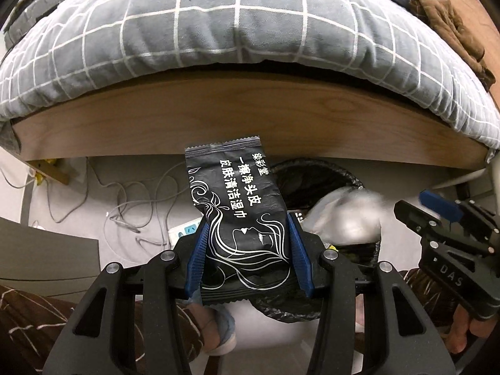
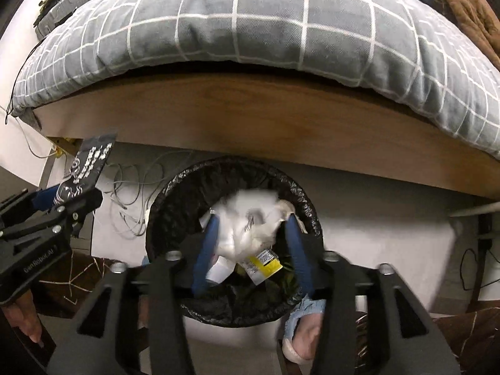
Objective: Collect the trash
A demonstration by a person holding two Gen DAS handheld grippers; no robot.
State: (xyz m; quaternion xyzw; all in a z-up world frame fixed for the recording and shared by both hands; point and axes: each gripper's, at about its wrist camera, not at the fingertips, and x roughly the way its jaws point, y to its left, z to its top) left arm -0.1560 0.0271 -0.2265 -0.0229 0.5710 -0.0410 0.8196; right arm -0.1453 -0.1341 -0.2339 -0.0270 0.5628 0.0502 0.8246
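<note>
I have both tools pointed steeply down at the floor beside the bed.

Nearest, the left gripper (image 1: 247, 243) is clamped on the black wet-wipe sachet (image 1: 239, 215), its blue pads (image 1: 198, 256) pressing the lower half on either side; the top of the sachet stands free above them. In the left view it hangs over the near left part of the bin (image 1: 315, 175), not squarely over the mouth.

The right gripper (image 2: 253, 243) stands about half open above the bin (image 2: 175, 193), which is lined with a black bag. A crumpled white wad of tissue or plastic (image 2: 250, 228) shows blurred between its fingers (image 2: 206, 250); I see no pad pressing on it, so I judge it released and dropping onto the yellow-labelled wrapper (image 2: 265, 262) and other litter inside.

A slippered foot (image 2: 303, 328) stands at the near rim.

Beyond the bin, to the left, loose cables (image 1: 131, 200) and a power strip (image 1: 184, 231) lie on the floor; further still runs the wooden bed rail (image 1: 250, 115) under a grey checked duvet (image 1: 234, 25).

Recommendation for the step in hand: move the left tool right until the sachet is over the middle of the liner, keep it low so the light packet cannot drift towards the cables, then open fully. Lift the right tool clear first so the two do not collide.
</note>
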